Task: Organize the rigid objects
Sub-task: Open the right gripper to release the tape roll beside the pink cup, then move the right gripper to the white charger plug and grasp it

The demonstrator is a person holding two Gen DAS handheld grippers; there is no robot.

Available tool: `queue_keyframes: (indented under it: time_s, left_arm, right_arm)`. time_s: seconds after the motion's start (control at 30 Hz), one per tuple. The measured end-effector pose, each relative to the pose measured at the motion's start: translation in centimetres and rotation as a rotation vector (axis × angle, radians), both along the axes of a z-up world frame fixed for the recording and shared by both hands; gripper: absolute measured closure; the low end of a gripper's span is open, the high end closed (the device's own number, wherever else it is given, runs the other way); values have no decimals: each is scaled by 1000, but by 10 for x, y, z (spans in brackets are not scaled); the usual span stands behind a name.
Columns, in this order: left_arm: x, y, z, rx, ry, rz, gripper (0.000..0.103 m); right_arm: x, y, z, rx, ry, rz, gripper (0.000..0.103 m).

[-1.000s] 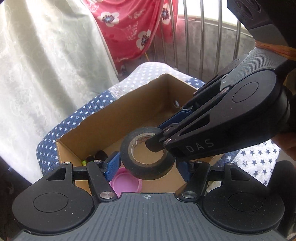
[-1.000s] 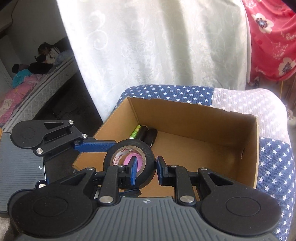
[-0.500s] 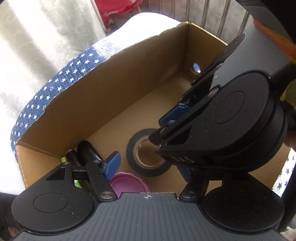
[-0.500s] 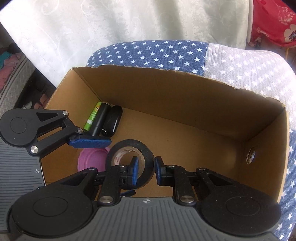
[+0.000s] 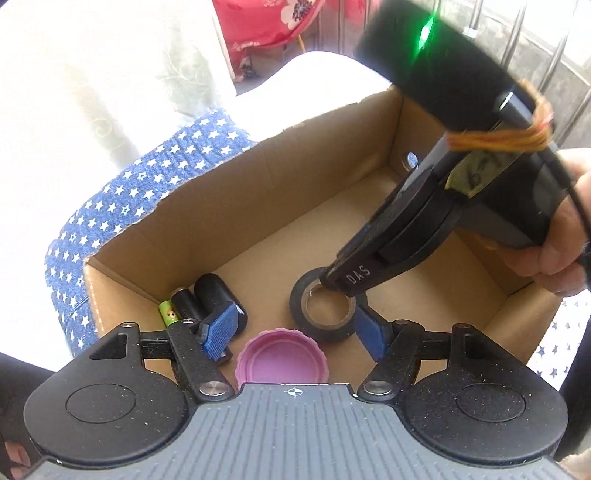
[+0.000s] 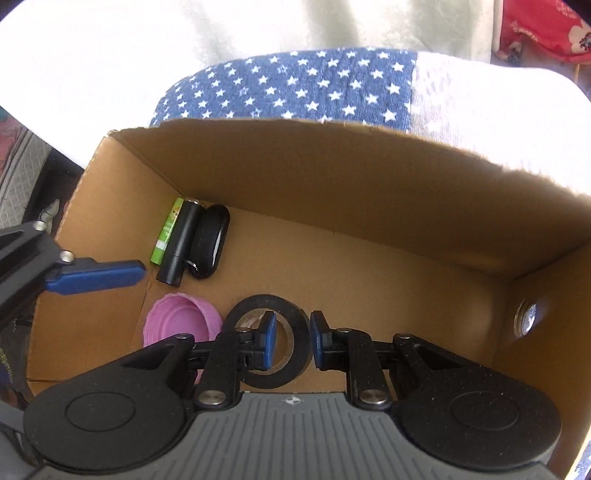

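A black roll of tape lies flat on the floor of an open cardboard box. My right gripper straddles the roll's wall, one finger inside the hole and one outside, with small gaps to the tape. My left gripper is open and empty above the near end of the box. A pink lid lies next to the roll, also in the right wrist view. A green battery, a black cylinder and a black key fob lie in the corner.
The box stands on a blue star-patterned cushion. A white curtain hangs beyond it. Metal window bars and red floral cloth lie behind. A round hole pierces the box's end wall.
Both grippers lowered into the box with the tape. The roll now lies on the box floor, and the right fingers have parted slightly from its wall.
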State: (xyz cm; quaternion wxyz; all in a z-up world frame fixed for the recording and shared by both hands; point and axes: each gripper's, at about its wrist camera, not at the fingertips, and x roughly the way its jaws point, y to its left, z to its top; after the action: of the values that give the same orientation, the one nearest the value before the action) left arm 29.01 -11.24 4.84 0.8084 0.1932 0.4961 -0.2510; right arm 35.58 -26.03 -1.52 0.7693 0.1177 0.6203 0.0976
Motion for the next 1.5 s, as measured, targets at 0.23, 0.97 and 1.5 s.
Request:
queue_keyframes:
  time_s: [0.23, 0.97, 1.5]
  left_arm:
    - [-25, 43, 43, -97, -104, 59, 32]
    - [-164, 97, 63, -380, -360, 135, 30]
    - [-246, -18, -67, -242, -466, 31, 41]
  right_arm:
    - [-9, 25, -6, 43, 28, 72, 80]
    - [-206, -26, 124, 213, -530, -109, 72]
    - [-258, -9, 42, 121, -486, -252, 50]
